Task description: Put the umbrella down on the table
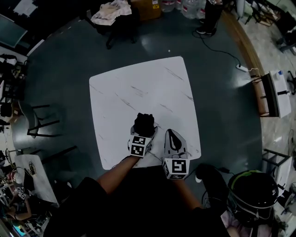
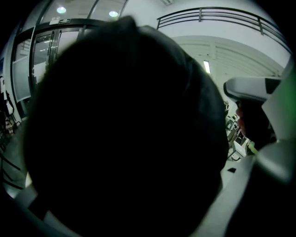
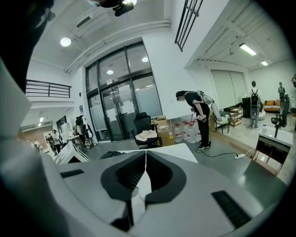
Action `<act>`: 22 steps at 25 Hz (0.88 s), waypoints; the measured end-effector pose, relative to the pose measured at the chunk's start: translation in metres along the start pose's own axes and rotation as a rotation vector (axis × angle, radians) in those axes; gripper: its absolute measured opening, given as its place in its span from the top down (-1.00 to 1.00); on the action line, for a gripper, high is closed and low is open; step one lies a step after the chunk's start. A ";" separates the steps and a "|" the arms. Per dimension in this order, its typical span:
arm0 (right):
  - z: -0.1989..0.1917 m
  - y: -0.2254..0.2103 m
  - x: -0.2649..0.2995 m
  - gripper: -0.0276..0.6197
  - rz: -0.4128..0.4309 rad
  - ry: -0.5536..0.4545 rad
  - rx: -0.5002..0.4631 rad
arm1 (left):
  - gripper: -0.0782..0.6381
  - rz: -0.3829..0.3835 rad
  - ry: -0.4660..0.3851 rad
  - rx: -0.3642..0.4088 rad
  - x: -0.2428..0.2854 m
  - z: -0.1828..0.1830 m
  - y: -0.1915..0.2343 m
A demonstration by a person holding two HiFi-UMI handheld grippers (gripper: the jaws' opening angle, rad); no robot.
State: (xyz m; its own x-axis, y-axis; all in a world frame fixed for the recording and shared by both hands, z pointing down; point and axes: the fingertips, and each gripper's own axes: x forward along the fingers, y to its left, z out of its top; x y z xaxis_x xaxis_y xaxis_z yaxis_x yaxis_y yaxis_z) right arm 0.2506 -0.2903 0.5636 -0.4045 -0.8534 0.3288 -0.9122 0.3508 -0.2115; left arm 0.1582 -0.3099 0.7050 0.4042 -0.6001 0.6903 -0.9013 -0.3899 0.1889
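A folded black umbrella (image 1: 144, 124) sits bunched at the jaws of my left gripper (image 1: 142, 134), over the near part of the white marble table (image 1: 138, 88). In the left gripper view the umbrella (image 2: 120, 139) fills almost the whole picture and hides the jaws, so the grip reads as shut on it. My right gripper (image 1: 172, 139) is just to its right over the table's front edge. Its jaws (image 3: 146, 155) meet tip to tip with nothing clearly between them. Part of the right gripper (image 2: 252, 88) shows beyond the umbrella in the left gripper view.
A chair draped with clothes (image 1: 113, 14) and a standing person (image 1: 210, 18) are beyond the table. Dark chairs (image 1: 39, 121) stand at the left. A power strip (image 1: 243, 68) lies on the floor to the right, and a black helmet (image 1: 253, 189) is near my right side.
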 end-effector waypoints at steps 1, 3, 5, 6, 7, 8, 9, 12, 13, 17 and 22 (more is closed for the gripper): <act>-0.001 -0.003 0.002 0.86 0.001 0.003 0.001 | -0.23 -0.002 0.020 0.015 0.008 -0.003 0.001; -0.001 -0.007 0.006 0.86 0.012 0.007 -0.010 | -0.23 -0.015 0.063 0.026 0.021 -0.007 0.002; -0.001 -0.011 0.010 0.86 0.027 0.009 -0.028 | -0.23 -0.023 0.101 0.021 0.034 -0.011 0.003; -0.001 -0.013 0.013 0.86 0.030 0.011 -0.032 | -0.23 -0.022 0.118 0.016 0.039 -0.012 0.004; -0.002 -0.015 0.015 0.86 0.030 0.015 -0.031 | -0.23 -0.019 0.133 0.012 0.044 -0.013 0.005; -0.003 -0.018 0.017 0.86 0.028 0.019 -0.028 | -0.23 -0.015 0.146 0.007 0.048 -0.014 0.006; -0.004 -0.020 0.019 0.86 0.025 0.024 -0.026 | -0.23 -0.011 0.159 0.004 0.052 -0.017 0.008; -0.009 -0.027 0.030 0.86 0.018 0.045 -0.030 | -0.24 -0.008 0.189 0.001 0.064 -0.021 0.011; -0.010 -0.030 0.034 0.86 0.018 0.054 -0.039 | -0.23 -0.010 0.197 0.000 0.069 -0.021 0.012; -0.015 -0.047 0.040 0.86 -0.010 0.080 -0.049 | -0.24 -0.021 0.234 -0.001 0.085 -0.031 0.009; -0.019 -0.062 0.044 0.86 -0.037 0.103 -0.039 | -0.24 -0.044 0.333 0.038 0.101 -0.058 0.008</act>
State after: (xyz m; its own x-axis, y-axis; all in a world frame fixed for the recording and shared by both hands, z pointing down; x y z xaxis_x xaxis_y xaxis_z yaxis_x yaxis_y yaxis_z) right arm 0.2880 -0.3421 0.6081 -0.3731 -0.8228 0.4287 -0.9277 0.3360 -0.1625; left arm 0.1829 -0.3333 0.8170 0.3639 -0.3237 0.8734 -0.8751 -0.4401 0.2015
